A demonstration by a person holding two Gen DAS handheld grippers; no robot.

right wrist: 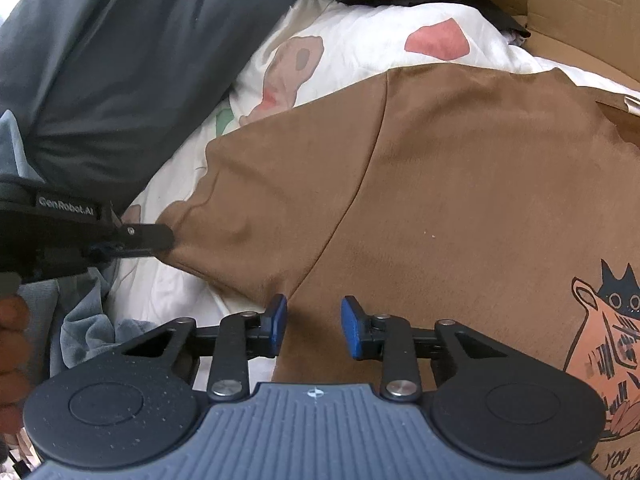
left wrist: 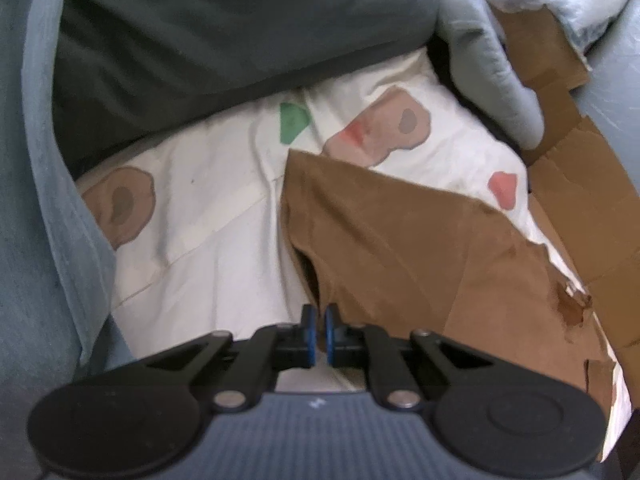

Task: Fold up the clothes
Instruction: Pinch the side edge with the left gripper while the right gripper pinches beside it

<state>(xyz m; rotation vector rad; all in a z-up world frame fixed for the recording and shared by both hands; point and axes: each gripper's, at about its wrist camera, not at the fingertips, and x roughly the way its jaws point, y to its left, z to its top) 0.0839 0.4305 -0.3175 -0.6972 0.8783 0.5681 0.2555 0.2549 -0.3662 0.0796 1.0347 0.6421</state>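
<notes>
Shirt: brown tee (right wrist: pixel 440 200) with a cat print (right wrist: pixel 608 336) at the near right, spread front-up on the sheet (right wrist: pixel 352 36); one sleeve reaches out to the left.
Sleeve: its cuff end (right wrist: pixel 188 224) is drawn to a point where the left gripper has it, with the fabric pulled into shallow ridges behind the grip. Judged: the sleeve is held taut, either to be laid over the body or to be flattened out.
Left gripper (left wrist: pixel 319 330): blue pads pressed almost together, a thin slip of brown cloth between them; pinching the sleeve edge. In the right wrist view it enters from the left, tips at the cuff.
Right gripper (right wrist: pixel 313 322): fingers spread, nothing between them; low over the shirt by the armpit seam (right wrist: pixel 360 184). Touching the cloth or just above it: cannot tell. Judged: placed to pin or take the shirt at the sleeve's root.
Hand (right wrist: pixel 12 340): part seen at the left edge, below the left gripper's body.
Sheet: white, with blotch prints; lies under the shirt.
Surroundings: dark pillow (left wrist: pixel 224 32) at the far left; cardboard (left wrist: pixel 576 168) at the right; pale grey cushion (left wrist: pixel 480 56) far right.
Fold stage: not settled; body flat, one sleeve out.
</notes>
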